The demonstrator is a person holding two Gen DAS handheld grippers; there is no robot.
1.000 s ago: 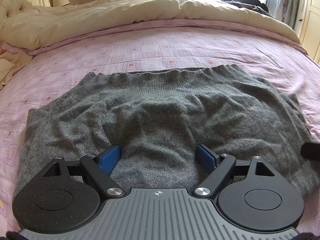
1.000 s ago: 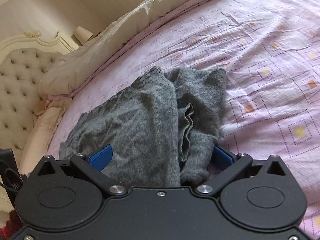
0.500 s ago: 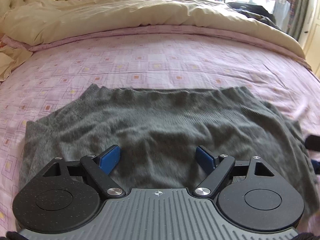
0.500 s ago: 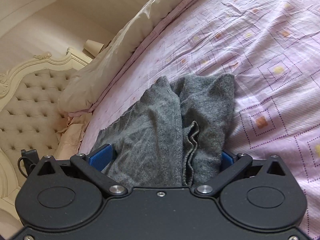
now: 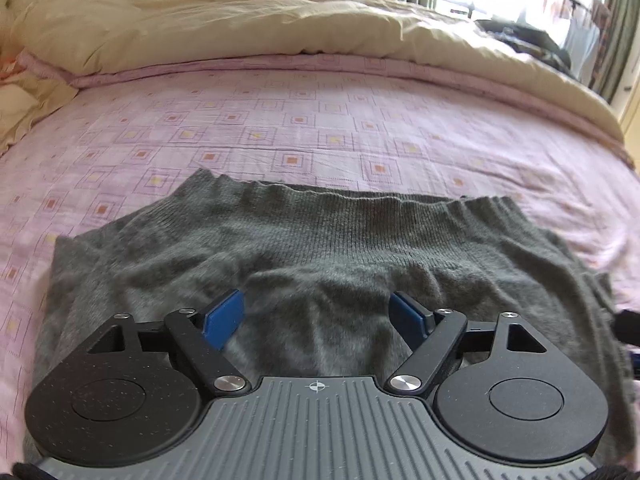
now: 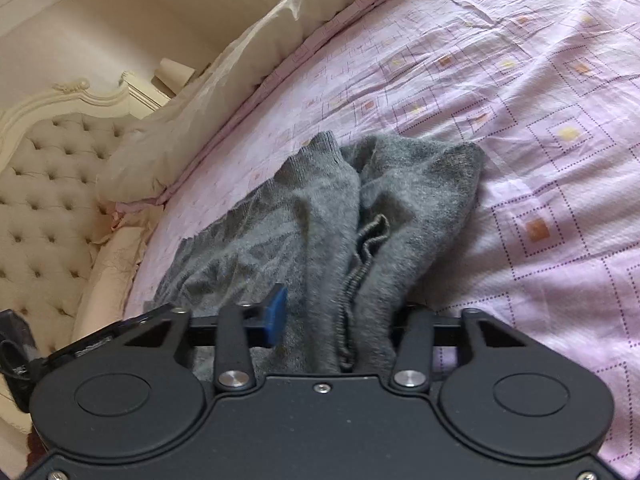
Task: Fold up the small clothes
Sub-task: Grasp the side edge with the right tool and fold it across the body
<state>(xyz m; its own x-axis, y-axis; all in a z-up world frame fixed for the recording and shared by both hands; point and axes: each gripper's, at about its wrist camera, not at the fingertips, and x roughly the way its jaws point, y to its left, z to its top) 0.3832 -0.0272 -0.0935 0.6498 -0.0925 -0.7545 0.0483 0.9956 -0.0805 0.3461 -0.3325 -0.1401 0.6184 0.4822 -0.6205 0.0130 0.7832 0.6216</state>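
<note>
Sweater, a grey knit one, lies spread across the pink patterned bed sheet, its ribbed hem turned away from my left gripper, whose jaws stand wide over the fabric with a soft hump of knit rising between the blue pads, not pinched. On my right gripper the jaws have just been closing, gathering a bunched fold of the sweater with its ribbed edge between them; one blue pad presses the cloth, while the other is buried under it. Beyond lie a cream duvet and a tufted headboard.
</note>
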